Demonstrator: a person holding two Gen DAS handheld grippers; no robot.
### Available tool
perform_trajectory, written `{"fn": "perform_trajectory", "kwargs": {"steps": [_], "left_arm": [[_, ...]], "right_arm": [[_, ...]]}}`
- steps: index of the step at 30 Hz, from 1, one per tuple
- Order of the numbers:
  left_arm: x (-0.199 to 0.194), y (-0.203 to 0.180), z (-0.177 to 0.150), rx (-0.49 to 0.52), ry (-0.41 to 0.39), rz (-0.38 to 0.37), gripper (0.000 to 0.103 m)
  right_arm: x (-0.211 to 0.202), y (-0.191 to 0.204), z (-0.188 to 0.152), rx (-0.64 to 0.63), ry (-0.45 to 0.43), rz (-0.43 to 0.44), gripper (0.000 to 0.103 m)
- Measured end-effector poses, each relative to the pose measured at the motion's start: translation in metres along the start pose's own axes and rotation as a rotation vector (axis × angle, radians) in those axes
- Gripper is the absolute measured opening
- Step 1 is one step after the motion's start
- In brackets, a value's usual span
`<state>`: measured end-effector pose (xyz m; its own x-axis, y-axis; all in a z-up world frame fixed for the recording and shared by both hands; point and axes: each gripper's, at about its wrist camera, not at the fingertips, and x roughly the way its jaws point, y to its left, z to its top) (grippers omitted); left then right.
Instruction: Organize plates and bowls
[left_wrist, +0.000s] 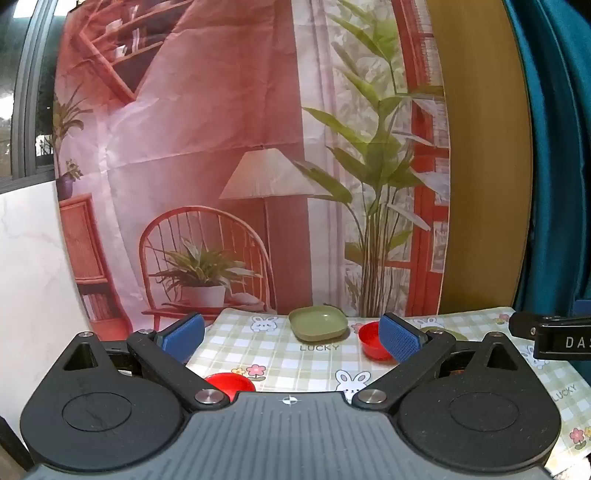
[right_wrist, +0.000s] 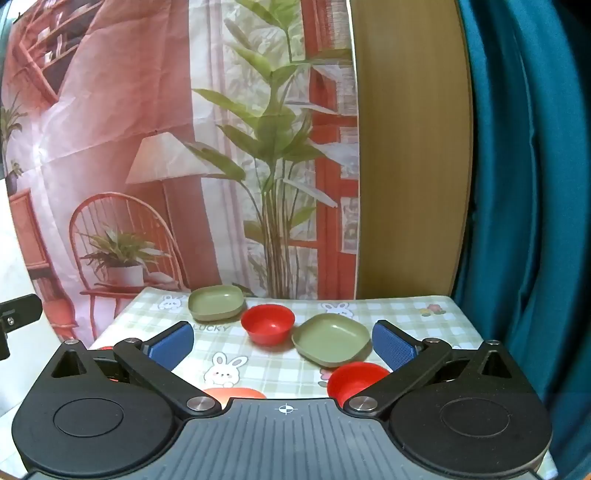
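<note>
Hovering wide and empty, left claw (left_wrist: 291, 334) and right claw (right_wrist: 282, 341) over checked-cloth table (right_wrist: 406, 317), printed backdrop (right_wrist: 147, 147) behind.

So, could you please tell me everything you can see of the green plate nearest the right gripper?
The green plate is a shallow square dish with rounded corners and a raised rim, matte olive green, plastic by its look. It sits upright and empty on the checked tablecloth, between two red bowls: one behind to its left, one in front. Whether either bowl touches it is unclear. No gripper touches it.
</note>
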<state>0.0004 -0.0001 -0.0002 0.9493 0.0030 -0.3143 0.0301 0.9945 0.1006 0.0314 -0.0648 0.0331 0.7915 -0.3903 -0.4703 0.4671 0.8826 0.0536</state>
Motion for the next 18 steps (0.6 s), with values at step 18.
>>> {"fn": "perform_trajectory", "kwargs": {"steps": [18], "left_arm": [[-0.004, 0.003, 0.002, -0.017, -0.015, -0.01, 0.102]], "right_arm": [[-0.006, -0.004, 0.003, -0.004, -0.026, -0.019, 0.103]]}}
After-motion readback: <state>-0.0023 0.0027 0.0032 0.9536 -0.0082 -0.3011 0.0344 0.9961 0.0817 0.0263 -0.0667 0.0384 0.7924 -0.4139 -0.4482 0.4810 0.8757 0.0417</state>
